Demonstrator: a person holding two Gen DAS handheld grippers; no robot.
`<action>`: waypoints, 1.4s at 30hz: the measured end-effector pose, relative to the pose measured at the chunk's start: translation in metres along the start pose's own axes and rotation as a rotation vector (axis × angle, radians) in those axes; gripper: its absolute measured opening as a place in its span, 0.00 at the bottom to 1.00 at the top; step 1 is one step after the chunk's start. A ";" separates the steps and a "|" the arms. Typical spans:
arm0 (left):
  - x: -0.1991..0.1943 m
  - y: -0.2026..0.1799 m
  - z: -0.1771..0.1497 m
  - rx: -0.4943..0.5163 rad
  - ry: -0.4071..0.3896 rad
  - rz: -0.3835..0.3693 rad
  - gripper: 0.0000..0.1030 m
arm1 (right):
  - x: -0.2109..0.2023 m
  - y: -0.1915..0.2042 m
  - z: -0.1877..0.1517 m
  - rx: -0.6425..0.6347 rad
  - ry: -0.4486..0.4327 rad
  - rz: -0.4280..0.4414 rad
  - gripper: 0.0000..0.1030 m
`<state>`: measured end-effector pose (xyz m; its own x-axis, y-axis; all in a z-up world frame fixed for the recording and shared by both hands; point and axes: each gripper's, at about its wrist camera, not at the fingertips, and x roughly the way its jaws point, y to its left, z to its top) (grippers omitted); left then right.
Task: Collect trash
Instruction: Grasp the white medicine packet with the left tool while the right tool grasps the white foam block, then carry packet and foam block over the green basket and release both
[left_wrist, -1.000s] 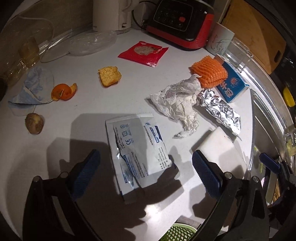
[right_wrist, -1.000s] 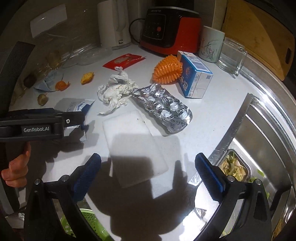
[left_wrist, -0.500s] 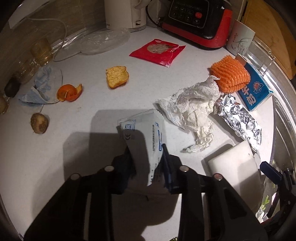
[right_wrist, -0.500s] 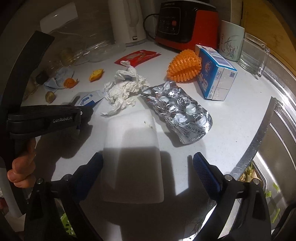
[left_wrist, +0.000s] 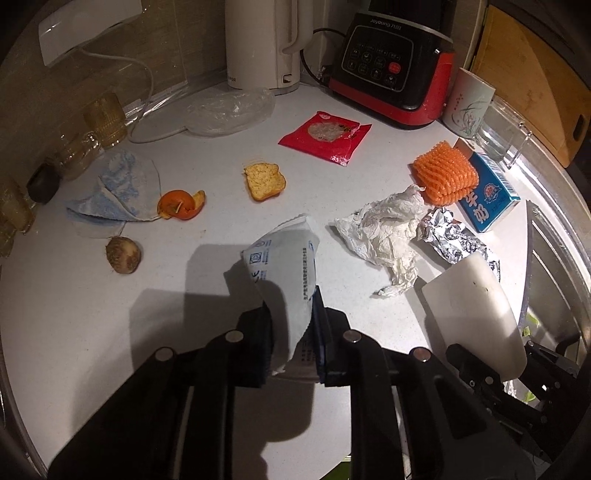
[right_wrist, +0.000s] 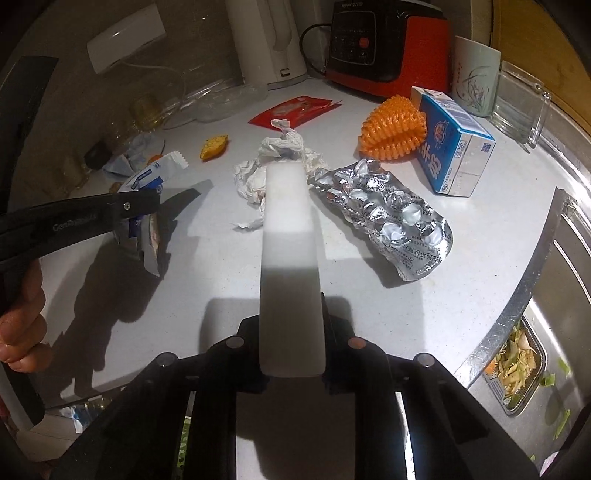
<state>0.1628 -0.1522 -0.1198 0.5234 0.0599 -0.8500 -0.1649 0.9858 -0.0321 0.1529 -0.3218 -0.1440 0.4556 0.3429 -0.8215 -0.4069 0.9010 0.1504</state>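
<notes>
My left gripper (left_wrist: 291, 332) is closing its jaws, and the pads pinch a white and blue packet (left_wrist: 284, 266) that now curls up off the white counter (left_wrist: 74, 314). In the right wrist view the same packet (right_wrist: 155, 173) hangs from the left gripper (right_wrist: 144, 210). My right gripper (right_wrist: 291, 332) is also closing. Its pads squeeze the near end of a white foam slab (right_wrist: 288, 240), which tilts up away from the counter. The left wrist view shows that slab (left_wrist: 476, 306) at the right.
On the counter lie a crumpled tissue (left_wrist: 384, 229), a foil blister pack (right_wrist: 391, 218), an orange net (left_wrist: 443, 177), a blue carton (right_wrist: 454, 147), a red wrapper (left_wrist: 325, 136), bread (left_wrist: 264, 181), orange peel (left_wrist: 181, 205) and a face mask (left_wrist: 114, 192). The sink (right_wrist: 554, 295) is at right.
Both grippers went from wide open to closed. The left took the packet and lifted it. The right clamped the foam slab, which now tilts up.
</notes>
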 end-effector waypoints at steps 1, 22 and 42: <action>-0.005 0.001 -0.001 0.006 -0.007 -0.003 0.17 | -0.003 0.001 0.000 0.006 -0.007 -0.004 0.20; -0.110 -0.012 -0.099 0.396 -0.012 -0.320 0.17 | -0.145 0.067 -0.090 0.281 -0.187 -0.209 0.20; -0.092 -0.023 -0.227 0.738 0.248 -0.502 0.18 | -0.170 0.112 -0.230 0.562 -0.093 -0.350 0.20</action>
<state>-0.0714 -0.2157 -0.1599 0.1814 -0.3528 -0.9180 0.6516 0.7422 -0.1565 -0.1523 -0.3403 -0.1147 0.5626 0.0039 -0.8267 0.2404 0.9560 0.1681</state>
